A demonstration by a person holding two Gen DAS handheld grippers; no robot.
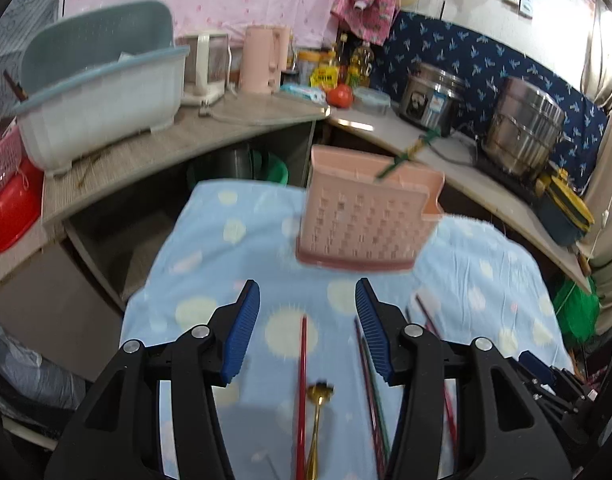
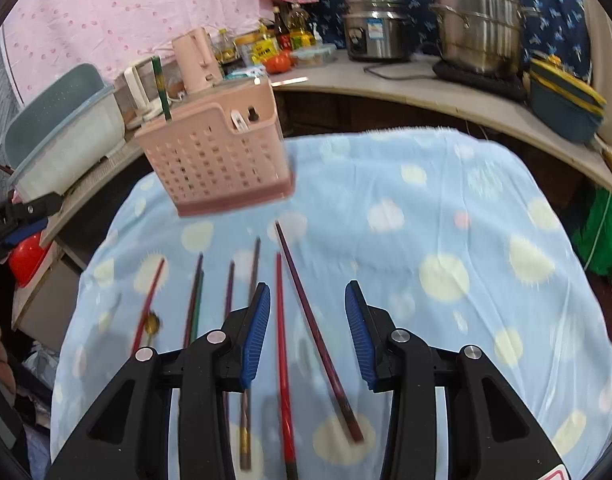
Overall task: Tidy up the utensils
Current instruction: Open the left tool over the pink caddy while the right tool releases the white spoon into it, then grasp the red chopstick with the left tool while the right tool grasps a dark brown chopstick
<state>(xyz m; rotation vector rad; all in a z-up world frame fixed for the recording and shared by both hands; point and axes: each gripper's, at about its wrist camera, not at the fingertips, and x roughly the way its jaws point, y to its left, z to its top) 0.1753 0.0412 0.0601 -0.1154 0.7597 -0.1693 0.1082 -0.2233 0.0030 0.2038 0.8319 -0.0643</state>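
both tongs wide open, holding nothing: left gripper (image 1: 307,330) up over the blue cloth (image 1: 210,240), right gripper (image 2: 307,330) up over the same cloth; pink holder (image 2: 218,160) at the far edge of the cloth, standing up, close to the drop behind it; one green chopstick (image 2: 161,88) already in it, sticking up out of the top

still out on the cloth: a red chopstick (image 2: 284,360) and a dark red chopstick (image 2: 313,328) right between the right tongs' blue pads (image 2: 256,336); more sticks to their left, lying close side by side; a gold spoon (image 1: 317,420) next to a red stick (image 1: 302,380) under the left tongs; so most of the job not done yet

things that may go wrong, as a guess:
- picking two sticks at once; too close together, some nearly touching
- pinching cloth along with a stick; soft, wrinkly cloth, thin flat sticks, easy to drag the whole cloth and shift everything
- a stick slipping or swinging if pinched near one end; long, smooth, likely to tip down
- bumping the holder on the way in; light plastic, near the edge, may tip or slide off the back
- knocking the green stick while dropping a new one in
- missing the top hole; small opening, long stick
- the two tongs bumping each other, both working near the same pile
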